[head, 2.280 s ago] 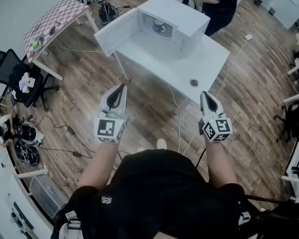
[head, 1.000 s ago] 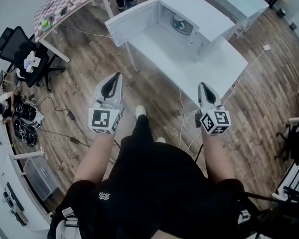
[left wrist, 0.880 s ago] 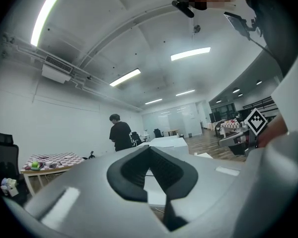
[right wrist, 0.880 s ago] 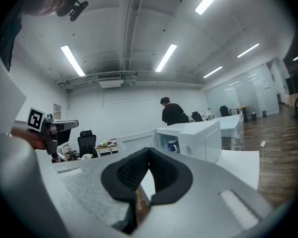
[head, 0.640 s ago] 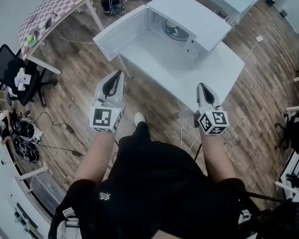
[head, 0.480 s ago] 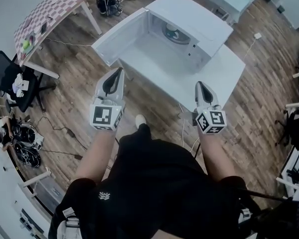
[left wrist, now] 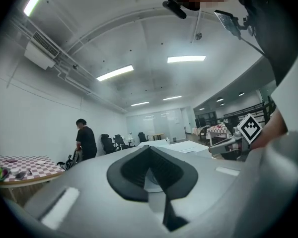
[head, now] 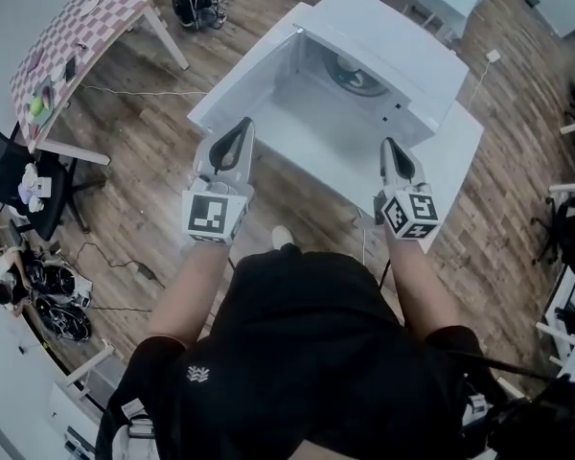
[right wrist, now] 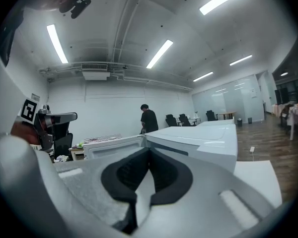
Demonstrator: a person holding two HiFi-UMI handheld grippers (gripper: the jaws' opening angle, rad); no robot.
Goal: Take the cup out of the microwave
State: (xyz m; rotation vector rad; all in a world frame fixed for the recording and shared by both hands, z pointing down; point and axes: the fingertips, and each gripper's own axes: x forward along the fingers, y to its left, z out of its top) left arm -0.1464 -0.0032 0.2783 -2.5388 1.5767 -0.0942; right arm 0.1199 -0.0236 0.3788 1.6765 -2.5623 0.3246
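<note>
Firstly, microwave [head: 402, 36]: white, stood on the white bench [head: 460, 147], with its door [head: 240, 75] swung wide to the left.

Cup [head: 347, 63]: pale, sat deep inside on the turntable [head: 366, 84], toward the back wall, with nothing touching it.

Left hand-held gripper [head: 243, 126]: clenched, nothing between the jaws, held over the open door's near end.

Right hand-held gripper [head: 391, 145]: likewise clenched and empty, at the front right corner of the cavity, well short of the cup.

Hazards, as judged:
- Jaws pushed in unopened would shove or tip the cup rather than take it.
- The cavity looked deep and low, so a high approach could strike its roof.
- The left hand-held gripper could catch the open door.
</note>
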